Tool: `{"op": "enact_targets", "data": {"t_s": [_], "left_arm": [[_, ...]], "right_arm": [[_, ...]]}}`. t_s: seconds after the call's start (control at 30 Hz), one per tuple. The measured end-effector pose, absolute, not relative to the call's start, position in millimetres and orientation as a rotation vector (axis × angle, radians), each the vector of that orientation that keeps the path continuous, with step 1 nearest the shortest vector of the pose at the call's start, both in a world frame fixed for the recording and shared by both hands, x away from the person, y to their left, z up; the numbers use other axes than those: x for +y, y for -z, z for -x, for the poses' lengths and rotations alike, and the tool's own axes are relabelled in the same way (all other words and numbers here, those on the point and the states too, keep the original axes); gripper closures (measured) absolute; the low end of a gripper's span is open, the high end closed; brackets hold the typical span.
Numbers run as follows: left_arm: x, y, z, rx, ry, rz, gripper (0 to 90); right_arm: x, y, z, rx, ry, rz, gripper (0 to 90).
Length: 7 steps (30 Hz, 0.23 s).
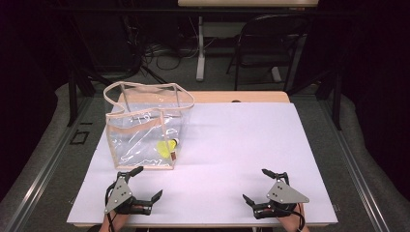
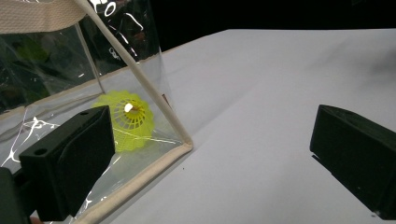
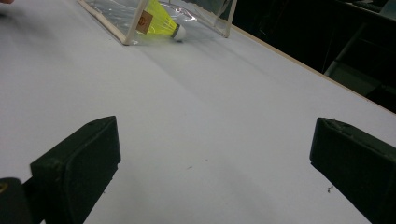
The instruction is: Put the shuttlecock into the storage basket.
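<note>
White bench (image 1: 232, 145) carries a clear bag (image 1: 145, 128) at its left, a yellow shuttlecock (image 1: 167, 147) lying inside; it looks light and crushable, best taken by the cork; left hand-held gripper (image 1: 145, 183) and right hand-held gripper (image 1: 256, 186) both gape, empty.

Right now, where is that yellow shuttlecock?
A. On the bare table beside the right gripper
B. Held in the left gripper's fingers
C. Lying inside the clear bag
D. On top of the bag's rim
C: the yellow shuttlecock lies on the bottom of the clear bag, in its near corner, seen through the plastic wall.
</note>
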<state>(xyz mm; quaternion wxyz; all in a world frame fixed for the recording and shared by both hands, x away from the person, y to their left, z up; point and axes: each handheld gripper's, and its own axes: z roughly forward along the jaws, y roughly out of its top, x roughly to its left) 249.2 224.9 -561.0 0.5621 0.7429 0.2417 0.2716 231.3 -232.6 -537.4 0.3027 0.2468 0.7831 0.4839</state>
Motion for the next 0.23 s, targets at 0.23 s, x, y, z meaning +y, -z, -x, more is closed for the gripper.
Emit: {"op": "enact_targets", "data": {"t_s": [0.23], "left_arm": [[225.1,560.8,-249.0,0.560,-0.642,-1.759,0.0]], "right_arm": [[-232.0,539.5,-231.5,2.085,-1.284,-0.650,1.0]]}}
